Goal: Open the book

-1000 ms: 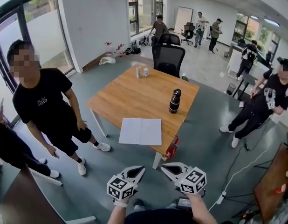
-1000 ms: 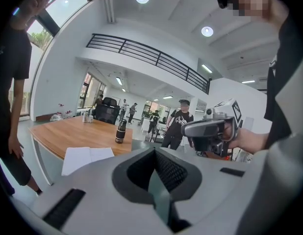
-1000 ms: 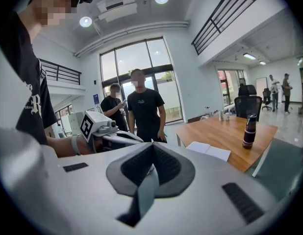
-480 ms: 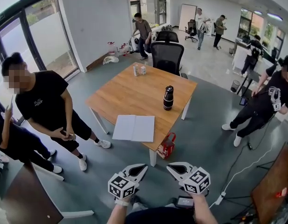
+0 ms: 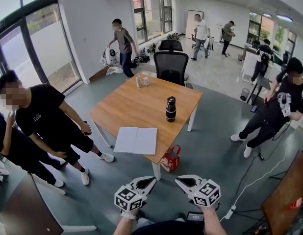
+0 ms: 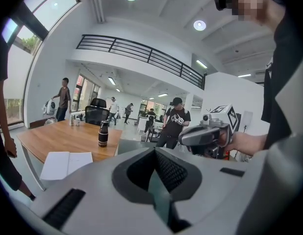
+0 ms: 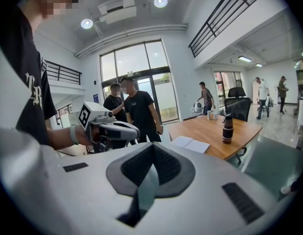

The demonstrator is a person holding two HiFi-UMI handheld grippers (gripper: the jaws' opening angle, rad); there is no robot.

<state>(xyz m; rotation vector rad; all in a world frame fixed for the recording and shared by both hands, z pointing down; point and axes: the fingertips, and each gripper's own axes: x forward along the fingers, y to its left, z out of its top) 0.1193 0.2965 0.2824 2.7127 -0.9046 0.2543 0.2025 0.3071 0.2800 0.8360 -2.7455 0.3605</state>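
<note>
White book (image 5: 136, 140) lies well beyond left hand-held gripper (image 5: 151, 179) and right hand-held gripper (image 5: 178, 179) — both clenched, empty.

A: What stands on the wooden table (image 5: 137, 106)?
B: A black bottle (image 5: 170, 108), upright near the middle; two small containers (image 5: 141, 81) at the far edge.
A: And around it?
B: A black office chair (image 5: 171, 65) at the far side; a red bag (image 5: 169, 159) on the floor beside the near leg.
</note>
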